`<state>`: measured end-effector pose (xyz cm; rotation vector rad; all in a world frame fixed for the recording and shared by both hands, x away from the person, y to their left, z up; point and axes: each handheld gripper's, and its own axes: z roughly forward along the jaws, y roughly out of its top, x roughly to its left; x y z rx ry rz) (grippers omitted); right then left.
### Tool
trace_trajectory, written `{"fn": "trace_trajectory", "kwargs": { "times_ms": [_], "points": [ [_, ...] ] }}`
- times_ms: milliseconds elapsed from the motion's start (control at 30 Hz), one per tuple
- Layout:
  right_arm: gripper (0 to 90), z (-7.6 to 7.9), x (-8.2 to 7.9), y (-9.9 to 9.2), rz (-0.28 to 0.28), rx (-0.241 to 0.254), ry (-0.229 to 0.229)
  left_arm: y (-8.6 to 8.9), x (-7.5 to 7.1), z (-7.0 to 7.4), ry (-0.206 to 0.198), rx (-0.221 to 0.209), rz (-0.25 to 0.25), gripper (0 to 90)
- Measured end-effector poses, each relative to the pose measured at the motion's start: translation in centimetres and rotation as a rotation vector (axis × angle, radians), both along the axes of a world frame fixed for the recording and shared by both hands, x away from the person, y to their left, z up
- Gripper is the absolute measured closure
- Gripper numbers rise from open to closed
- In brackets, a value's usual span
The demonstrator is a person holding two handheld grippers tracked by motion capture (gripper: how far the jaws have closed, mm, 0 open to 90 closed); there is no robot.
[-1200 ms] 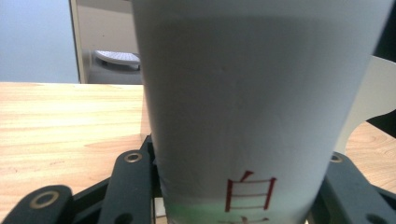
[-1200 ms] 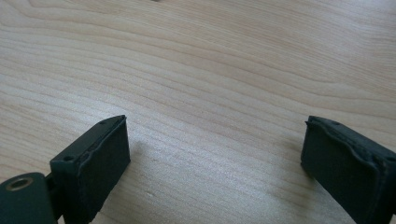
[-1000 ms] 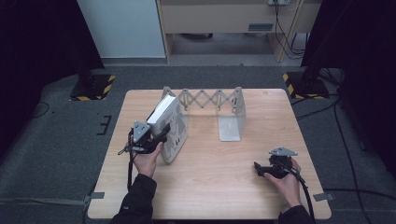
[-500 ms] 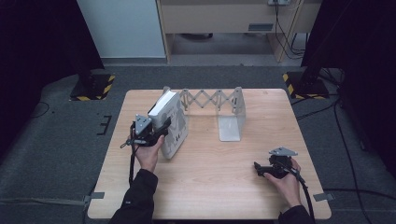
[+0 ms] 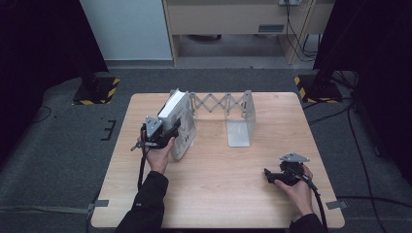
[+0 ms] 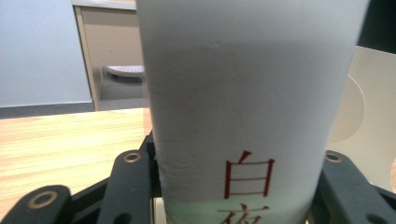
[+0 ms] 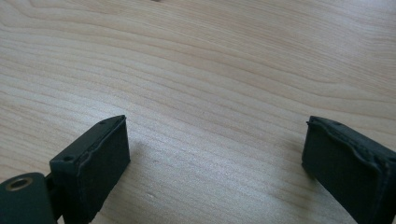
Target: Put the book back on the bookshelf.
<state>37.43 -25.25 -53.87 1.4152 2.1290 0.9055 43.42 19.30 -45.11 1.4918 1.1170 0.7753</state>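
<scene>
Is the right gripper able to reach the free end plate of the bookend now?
Probably yes: the right gripper is open and holds nothing, and bare table lies between it and the end plate.

Black sleeves, black fingers [image 7: 93,172] — brass-ringed screw holes, trailing cables.

- Table [image 5: 218,194]: expandable bookend rack [image 5: 228,109] stands along the far edge, near the middle.
- Rack's left end plate [image 5: 187,136] and right end plate [image 5: 243,121] are well apart, the accordion lattice [image 5: 218,103] between them at the back.
- Book [image 5: 173,109] stands tilted against the left end plate, on its left side.
- Left gripper [image 5: 163,133] sits at the book's near edge, the book's spine [image 6: 243,93] between its jaws.
- Right gripper [image 5: 277,175] lies on the table at the near right, well apart from the rack.
</scene>
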Motion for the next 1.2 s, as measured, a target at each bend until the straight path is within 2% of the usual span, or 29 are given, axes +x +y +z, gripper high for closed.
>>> {"fn": "trace_trajectory", "kwargs": {
  "times_ms": [133,233,267,733,900,1033,1100,1200],
  "points": [
    [7.8,0.0,0.0,0.0,0.000,0.000,0.000,-0.1,0.1,-0.1,0.001,0.004,0.003,51.1],
    [7.8,0.0,0.0,0.0,0.000,0.000,0.000,-0.1,0.0,-0.2,0.027,0.008,-0.005,50.7],
    [7.8,0.0,0.0,0.0,0.000,0.000,0.000,-0.1,-0.1,-0.4,0.017,0.006,-0.001,50.7],
    [7.8,0.0,0.0,0.0,0.002,-0.001,0.000,-0.6,-0.9,-0.8,-0.004,-0.002,-0.013,49.5],
    [8.0,0.0,0.0,0.0,0.003,-0.002,0.001,-0.7,-1.1,-0.9,0.024,-0.025,-0.035,47.1],
    [8.0,0.0,0.0,0.0,0.003,-0.003,0.001,-0.7,-1.1,-1.5,0.011,-0.072,-0.031,46.3],
    [7.9,0.0,0.0,0.0,0.003,-0.003,0.001,-0.8,-1.1,-1.5,0.000,-0.052,-0.025,47.4],
    [7.9,0.0,0.0,0.0,0.003,-0.003,0.001,-1.0,-1.2,-1.2,-0.014,0.018,-0.009,50.4]
  ]
}}
